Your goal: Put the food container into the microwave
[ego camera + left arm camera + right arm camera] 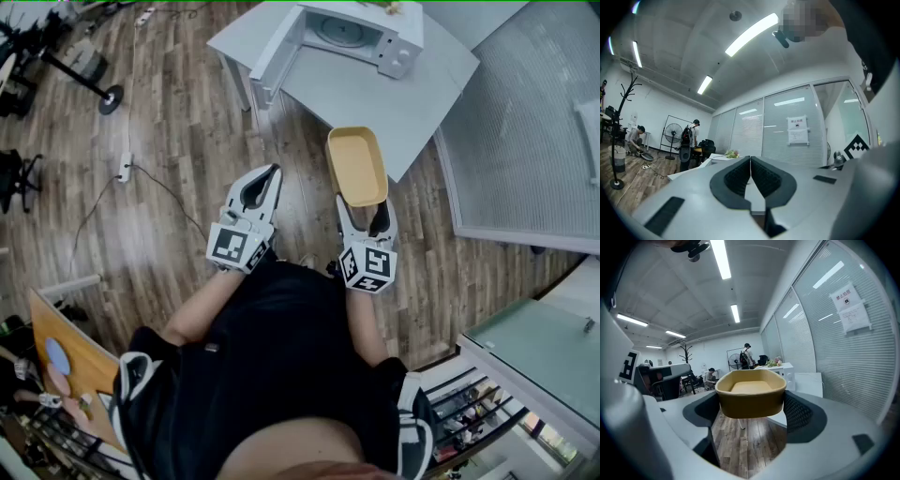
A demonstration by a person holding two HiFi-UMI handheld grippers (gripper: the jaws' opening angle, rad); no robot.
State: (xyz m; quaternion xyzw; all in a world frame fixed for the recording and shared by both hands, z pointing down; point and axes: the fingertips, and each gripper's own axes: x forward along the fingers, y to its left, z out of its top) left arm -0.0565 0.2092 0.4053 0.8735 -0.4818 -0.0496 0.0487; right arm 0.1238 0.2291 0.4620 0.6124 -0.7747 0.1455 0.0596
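Carry step here. The right gripper [366,208] is pinching the yellow container [357,166] by its near end wall, one jaw on each side, with the open top up. The container hangs in the air over the wood floor [187,141], just short of the near corner of the white bench [412,108]. It looks empty from above, but I'd treat it as loaded anyway.

The microwave [375,33] sits at the far side of the bench with its door [277,49] swung wide open to the left, and you can see the glass plate [337,31] inside. So nothing needs opening.

My tips for doing this bit well:
- Keep it level. The grip is only on one end, so the far end will probably want to droop or swing.
- Go in slow and straight at the opening, staying right of the door's edge.
- Lift enough to clear the microwave's bottom lip, then set it down flat on the glass plate before letting go.

The left gripper [750,178] is pressed together with nothing in it. It's idle beside the right one, and I'd keep it out of the path.
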